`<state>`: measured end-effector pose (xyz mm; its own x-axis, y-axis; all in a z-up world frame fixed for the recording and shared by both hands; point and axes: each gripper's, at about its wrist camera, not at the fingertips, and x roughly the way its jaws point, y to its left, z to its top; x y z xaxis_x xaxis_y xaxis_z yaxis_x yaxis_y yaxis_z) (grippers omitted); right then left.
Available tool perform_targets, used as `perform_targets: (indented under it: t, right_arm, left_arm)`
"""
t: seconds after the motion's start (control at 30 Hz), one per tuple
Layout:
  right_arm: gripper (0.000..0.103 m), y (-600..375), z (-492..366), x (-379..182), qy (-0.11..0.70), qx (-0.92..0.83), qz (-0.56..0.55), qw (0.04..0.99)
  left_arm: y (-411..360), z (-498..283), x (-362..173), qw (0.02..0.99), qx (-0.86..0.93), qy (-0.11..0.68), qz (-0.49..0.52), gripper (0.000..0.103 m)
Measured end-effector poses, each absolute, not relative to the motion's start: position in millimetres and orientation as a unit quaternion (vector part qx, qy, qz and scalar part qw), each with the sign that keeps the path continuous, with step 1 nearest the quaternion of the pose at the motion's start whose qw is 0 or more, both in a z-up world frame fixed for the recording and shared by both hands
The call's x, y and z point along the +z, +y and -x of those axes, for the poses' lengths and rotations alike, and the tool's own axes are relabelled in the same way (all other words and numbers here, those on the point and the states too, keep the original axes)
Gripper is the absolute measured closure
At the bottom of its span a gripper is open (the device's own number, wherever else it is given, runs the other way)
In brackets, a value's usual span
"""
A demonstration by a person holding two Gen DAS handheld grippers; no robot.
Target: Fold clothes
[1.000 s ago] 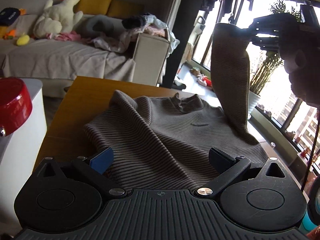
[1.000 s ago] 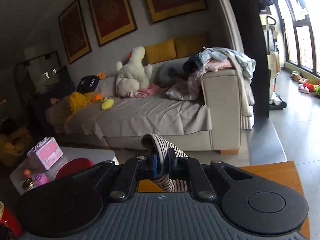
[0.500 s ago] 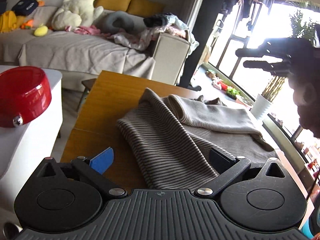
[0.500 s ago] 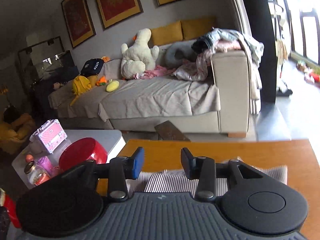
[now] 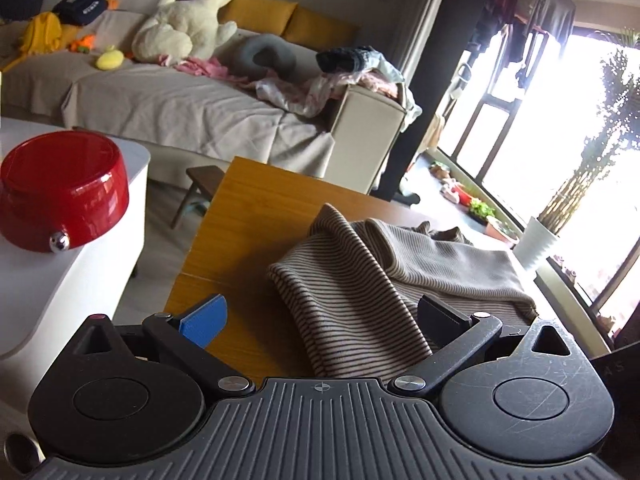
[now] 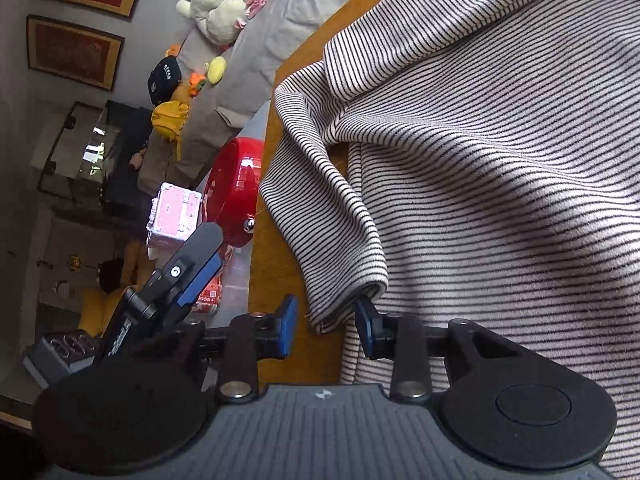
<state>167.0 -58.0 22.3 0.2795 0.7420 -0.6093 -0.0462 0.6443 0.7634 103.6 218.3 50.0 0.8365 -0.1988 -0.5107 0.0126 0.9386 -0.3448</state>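
Sweater (image 5: 400, 280) lies on the table (image 5: 248, 200), one sleeve (image 5: 448, 256) folded across. Your right gripper (image 6: 326, 322), jaws apart, straddles the near cuff (image 6: 348, 304), lined up to pinch. Left gripper (image 5: 320, 320) gapes, empty.

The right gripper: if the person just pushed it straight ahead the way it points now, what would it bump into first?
Most likely the rolled sleeve end of the striped sweater. It lies right between the open fingers of the right gripper, one blue pad nearly touching it. Depth is hard to judge.
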Motion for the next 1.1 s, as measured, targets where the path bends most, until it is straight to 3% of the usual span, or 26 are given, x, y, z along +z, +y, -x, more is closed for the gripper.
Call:
perform_targets:
  t: [0.1,0.17,0.27,0.57,0.77,1.1]
  right_arm:
    - [0.073,-45.4,-171.8,21.5,0.52,0.267,-0.288,0.759]
    - [0.089,-35.6,-173.0,35.8,0.478,0.281,-0.226,0.801]
    - [0.098,-27.0,-180.8,75.6,0.39,0.313,-0.137,0.855]
    - [0.099,-114.4,-264.6,204.1,0.198,0.253,-0.071,0.944]
    - [0.099,-190.0,-295.6,188.6,0.212,0.185,-0.098,0.955]
    - [0.099,-220.4,-300.8,100.7,0.291,0.099,-0.094,0.947]
  left_arm:
    - [219.7,-101.4,50.4,0.943,-0.05,0.28,0.17,0.0]
    - [220.9,-102.9,50.9,0.943,-0.043,0.281,0.173,0.0]
    - [222.5,-106.8,51.9,0.942,-0.034,0.283,0.177,0.0]
    - [193.1,-129.6,52.0,0.938,-0.069,0.297,0.167,0.0]
    - [154.4,-155.4,46.0,0.933,-0.108,0.315,0.14,0.0]
    - [83.9,-195.0,54.4,0.934,-0.195,0.293,0.063,0.0]
